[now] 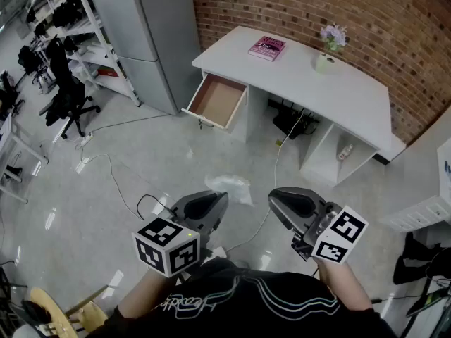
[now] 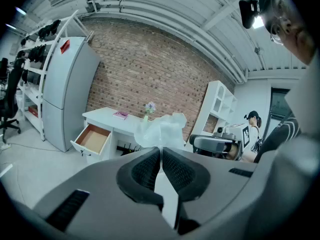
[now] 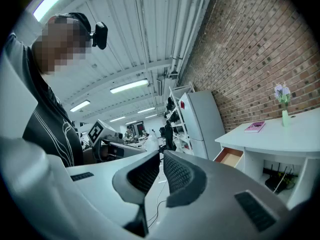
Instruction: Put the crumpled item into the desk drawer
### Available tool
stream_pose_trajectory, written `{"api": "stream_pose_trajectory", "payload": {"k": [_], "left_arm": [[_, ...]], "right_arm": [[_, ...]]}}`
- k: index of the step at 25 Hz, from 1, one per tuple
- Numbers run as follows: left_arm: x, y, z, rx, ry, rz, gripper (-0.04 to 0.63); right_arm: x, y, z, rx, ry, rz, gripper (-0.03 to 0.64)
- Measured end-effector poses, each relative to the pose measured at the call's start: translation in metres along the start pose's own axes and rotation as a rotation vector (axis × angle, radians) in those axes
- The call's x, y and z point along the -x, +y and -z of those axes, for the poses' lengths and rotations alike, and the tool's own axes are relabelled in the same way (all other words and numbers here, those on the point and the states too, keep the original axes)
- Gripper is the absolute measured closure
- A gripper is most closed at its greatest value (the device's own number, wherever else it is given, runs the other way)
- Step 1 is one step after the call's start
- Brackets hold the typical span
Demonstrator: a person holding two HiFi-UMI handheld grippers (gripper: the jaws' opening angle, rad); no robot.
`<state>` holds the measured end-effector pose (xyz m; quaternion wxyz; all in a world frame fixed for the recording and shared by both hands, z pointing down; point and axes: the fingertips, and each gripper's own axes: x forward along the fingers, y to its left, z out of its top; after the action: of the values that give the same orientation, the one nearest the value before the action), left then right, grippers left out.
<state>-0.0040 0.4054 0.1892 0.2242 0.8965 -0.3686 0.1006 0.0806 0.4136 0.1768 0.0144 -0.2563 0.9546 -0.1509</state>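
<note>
Head view: left gripper (image 1: 220,201) lower centre, crumpled clear plastic (image 1: 230,187) poking past its tips toward the open drawer (image 1: 218,99) — wad spreads across frame. Left gripper view: jaws clamped on it, wad fanning upward. Right gripper view: right gripper (image 3: 160,156) pinched together — empty.

Red brick wall (image 1: 317,5), glossy grey floor (image 1: 141,146), tall grey fridge (image 1: 158,41)

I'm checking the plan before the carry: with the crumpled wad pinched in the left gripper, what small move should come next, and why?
Probably step forward and bring the left gripper toward the open drawer. Its jaws are shut on the crumpled wad, so the pickup looks done, while the drawer stands open, looks empty and lies well ahead across the floor.
</note>
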Motion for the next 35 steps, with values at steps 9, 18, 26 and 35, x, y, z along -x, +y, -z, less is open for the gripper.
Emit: {"api": "stream_pose_trajectory", "payload": {"k": [9,18,26,35], "left_arm": [[0.007,-0.03,-0.007,-0.007,-0.008,0.011,0.563],[0.012,-0.052,-0.013,-0.03,-0.013,0.023,0.563],[0.011,-0.05,-0.013,-0.045,-0.026,0.018,0.563],[-0.012,-0.011,-0.018,-0.035,-0.038,0.006,0.563]], "right_arm": [[0.028,0.01,-0.006,0.011,-0.019,0.019,0.563],[0.047,0.014,-0.007,-0.011,-0.042,0.05,0.563],[0.046,0.011,-0.006,-0.007,-0.056,0.049,0.563],[0.013,-0.022,-0.005,0.0,-0.054,0.034,0.563]]}}
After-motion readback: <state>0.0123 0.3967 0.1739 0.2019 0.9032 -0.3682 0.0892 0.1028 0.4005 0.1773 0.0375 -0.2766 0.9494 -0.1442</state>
